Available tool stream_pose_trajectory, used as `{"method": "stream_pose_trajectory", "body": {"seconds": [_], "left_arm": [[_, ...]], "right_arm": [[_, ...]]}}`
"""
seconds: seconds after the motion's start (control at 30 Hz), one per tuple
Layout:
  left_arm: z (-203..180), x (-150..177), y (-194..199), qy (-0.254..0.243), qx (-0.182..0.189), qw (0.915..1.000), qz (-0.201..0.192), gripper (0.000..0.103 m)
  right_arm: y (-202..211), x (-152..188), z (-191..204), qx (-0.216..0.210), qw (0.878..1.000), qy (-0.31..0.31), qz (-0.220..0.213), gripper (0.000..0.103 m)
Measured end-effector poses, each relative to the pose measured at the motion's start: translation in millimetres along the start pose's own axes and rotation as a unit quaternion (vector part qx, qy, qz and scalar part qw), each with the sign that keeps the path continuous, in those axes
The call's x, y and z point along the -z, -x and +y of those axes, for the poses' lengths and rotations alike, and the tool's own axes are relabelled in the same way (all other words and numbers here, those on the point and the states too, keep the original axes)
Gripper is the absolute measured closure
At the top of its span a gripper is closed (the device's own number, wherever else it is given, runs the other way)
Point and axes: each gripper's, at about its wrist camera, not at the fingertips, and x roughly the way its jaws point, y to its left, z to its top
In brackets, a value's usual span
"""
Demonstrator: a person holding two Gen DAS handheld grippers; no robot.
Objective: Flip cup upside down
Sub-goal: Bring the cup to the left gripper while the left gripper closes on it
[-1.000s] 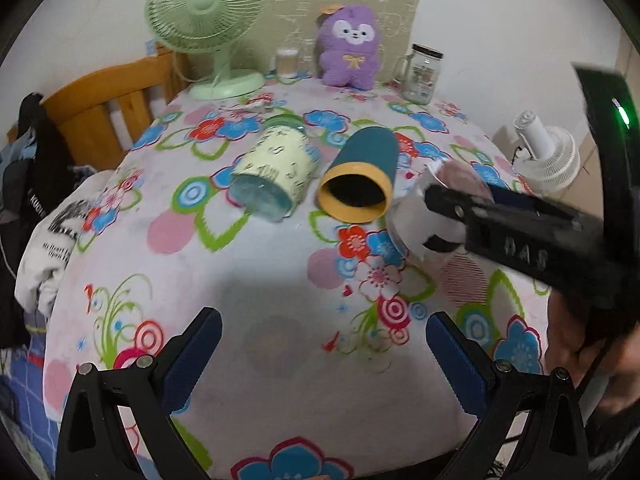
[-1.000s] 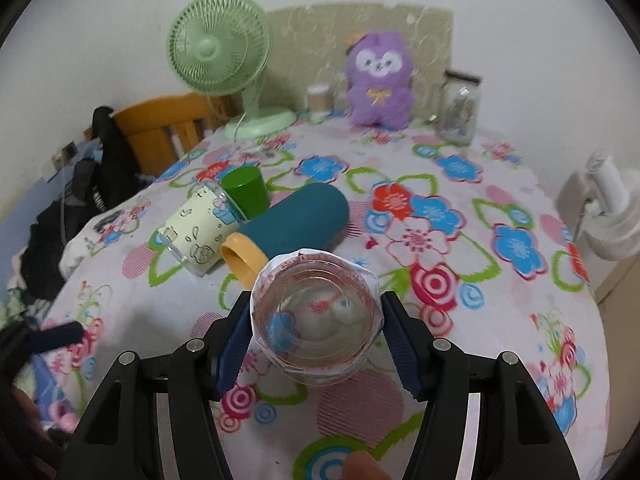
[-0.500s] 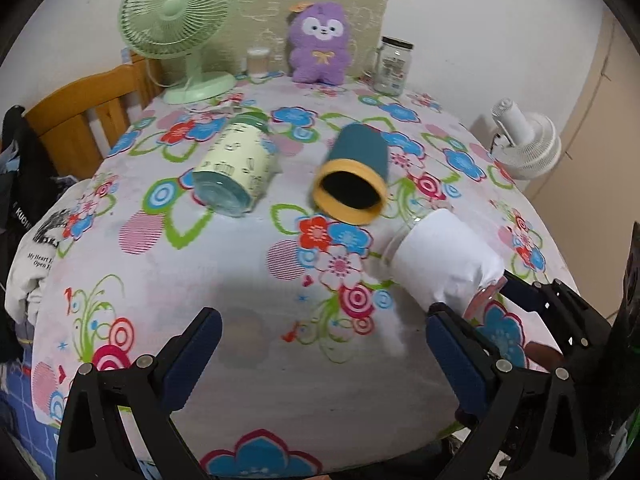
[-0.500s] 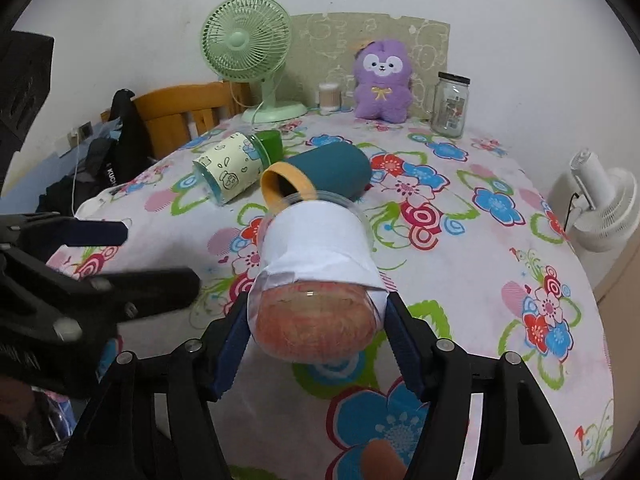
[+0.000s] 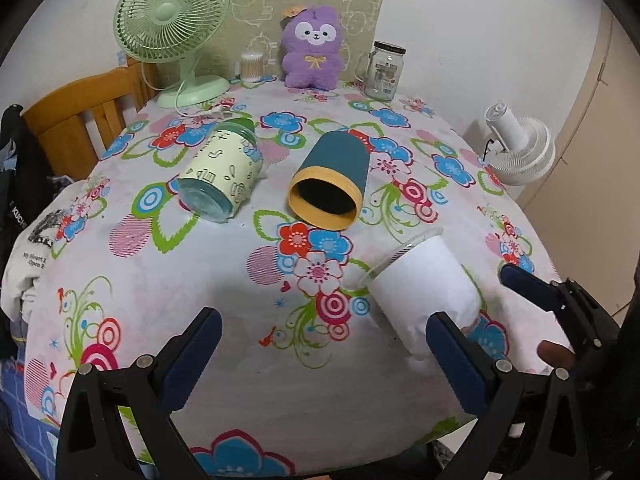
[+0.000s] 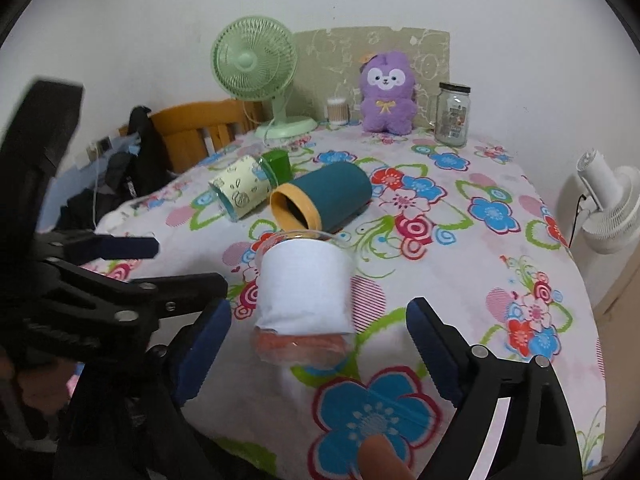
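Flowered cloth covers the table (image 6: 500, 248), where the white-wrapped clear cup (image 6: 306, 292) rests tilted, mouth toward the teal cup (image 6: 324, 196). Right gripper (image 6: 320, 344) jaws spread apart around its base, not touching; left gripper (image 5: 320, 360) jaws wide apart beside it.

A lived-in room at home.

A floral cloth (image 5: 224, 280) covers the desk, with a purple plush toy (image 5: 313, 49), a green desk fan (image 5: 173, 16) and a glass jar (image 5: 385, 71) lined up at the wall; a wooden chair (image 5: 76, 120) draped with clothes (image 6: 136, 164) stands beside it, and a white floor fan (image 5: 520, 148) sits nearby.
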Motion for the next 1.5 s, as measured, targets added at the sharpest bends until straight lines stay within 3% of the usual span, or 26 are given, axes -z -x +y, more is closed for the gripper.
{"method": "stream_pose_trajectory", "body": {"seconds": [0.4, 0.53, 0.7, 1.03, 1.07, 1.17, 1.5], "left_arm": [[-43.8, 8.2, -14.6, 0.003, 0.017, 0.9998, -0.009, 0.0], [-61.0, 10.8, -25.1, 0.0, 0.018, 0.9998, -0.011, 0.0], [-75.2, 13.6, -39.8, -0.008, -0.011, 0.9998, -0.017, 0.0], [-71.7, 14.9, -57.0, 0.004, -0.029, 0.9994, -0.019, 0.0], [-70.8, 15.3, -57.8, 0.007, -0.027, 0.9994, -0.019, 0.003], [-69.2, 16.5, -56.0, 0.004, -0.023, 0.9995, -0.02, 0.026], [-63.5, 6.4, -28.4, -0.006, -0.034, 0.9989, -0.033, 0.028]], "right_arm": [[58.4, 22.3, -73.3, 0.004, 0.999, -0.036, -0.038, 0.008], [62.0, 31.4, -92.6, 0.011, 0.998, -0.045, -0.037, 0.008], [62.2, 38.4, -104.3, 0.008, 0.998, -0.056, -0.037, 0.008], [50.9, 43.7, -109.9, -0.006, 0.998, -0.061, -0.028, 0.008], [50.3, 43.6, -110.2, -0.007, 0.998, -0.062, -0.027, 0.008], [49.7, 42.5, -110.2, -0.012, 0.998, -0.062, -0.03, 0.008], [41.3, 33.6, -98.3, -0.037, 0.997, -0.054, -0.038, 0.008]]}}
